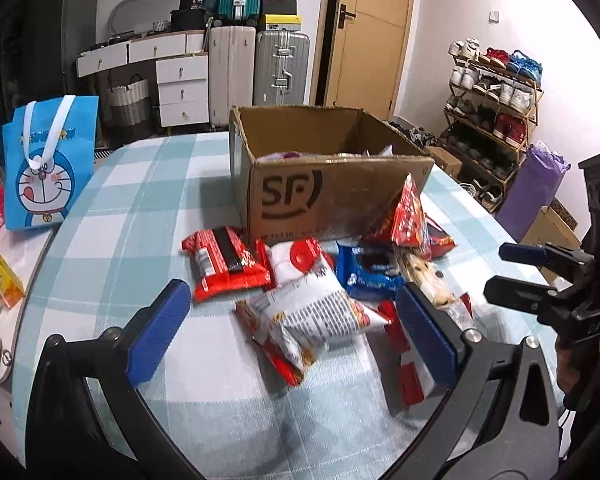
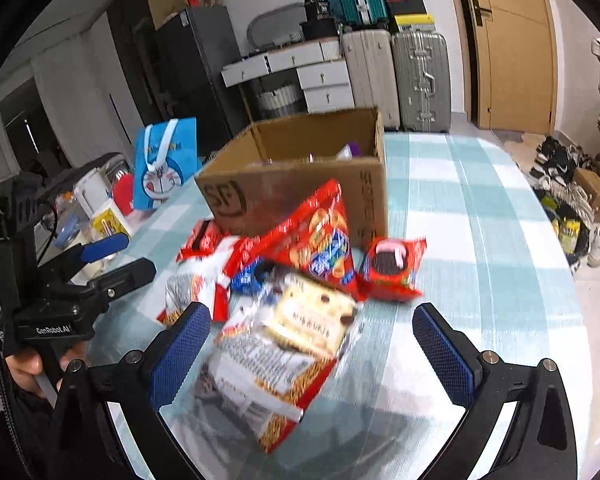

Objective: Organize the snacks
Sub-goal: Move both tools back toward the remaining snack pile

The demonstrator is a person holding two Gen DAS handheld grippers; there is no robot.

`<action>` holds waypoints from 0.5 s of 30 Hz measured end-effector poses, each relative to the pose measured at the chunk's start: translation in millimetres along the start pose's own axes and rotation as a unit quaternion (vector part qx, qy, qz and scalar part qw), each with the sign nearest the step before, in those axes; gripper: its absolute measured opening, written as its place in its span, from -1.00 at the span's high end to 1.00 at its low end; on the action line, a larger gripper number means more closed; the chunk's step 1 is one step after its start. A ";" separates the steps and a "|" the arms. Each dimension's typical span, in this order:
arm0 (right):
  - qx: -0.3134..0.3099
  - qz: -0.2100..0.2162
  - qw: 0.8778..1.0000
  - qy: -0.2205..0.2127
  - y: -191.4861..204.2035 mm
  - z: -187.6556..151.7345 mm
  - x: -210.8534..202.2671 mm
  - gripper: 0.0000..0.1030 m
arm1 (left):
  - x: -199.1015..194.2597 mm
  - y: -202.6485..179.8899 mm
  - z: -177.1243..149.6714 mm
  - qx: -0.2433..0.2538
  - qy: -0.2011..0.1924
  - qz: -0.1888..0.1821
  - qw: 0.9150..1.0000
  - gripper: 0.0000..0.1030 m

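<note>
An open cardboard box (image 1: 332,184) marked SF stands on the checked table, also in the right wrist view (image 2: 296,184). Several snack packets lie in front of it: a red packet (image 1: 224,264), a white packet (image 1: 312,312), a blue cookie packet (image 1: 368,272) and a red bag (image 1: 410,216) leaning on the box. My left gripper (image 1: 296,336) is open above the white packet, empty. My right gripper (image 2: 312,356) is open over a cracker packet (image 2: 300,332), with a red bag (image 2: 320,248) and a red cookie packet (image 2: 392,264) beyond. A few items show inside the box.
A blue Doraemon bag (image 1: 48,160) stands at the table's left edge beside a yellow box (image 1: 4,276). Suitcases (image 1: 260,68), drawers and a door are behind the table. A shoe rack (image 1: 496,112) and a purple roll (image 1: 532,188) stand to the right.
</note>
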State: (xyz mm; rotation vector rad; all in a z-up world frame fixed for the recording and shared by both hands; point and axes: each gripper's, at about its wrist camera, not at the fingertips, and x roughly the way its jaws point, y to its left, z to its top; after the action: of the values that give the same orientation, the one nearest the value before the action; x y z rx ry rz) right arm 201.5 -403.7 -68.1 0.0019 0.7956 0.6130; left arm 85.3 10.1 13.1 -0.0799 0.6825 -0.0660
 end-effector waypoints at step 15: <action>0.020 0.022 0.998 0.057 18.7 -16.5 22.9 -0.99 | -4.6 3.1 -2.2 -0.006 0.020 -0.004 1.000 -0.99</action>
State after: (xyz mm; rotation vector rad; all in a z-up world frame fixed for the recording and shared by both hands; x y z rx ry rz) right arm 193.2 -380.1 -90.8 0.0207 0.9208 0.6433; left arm 80.5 13.5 14.0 -0.0924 0.7223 -0.0723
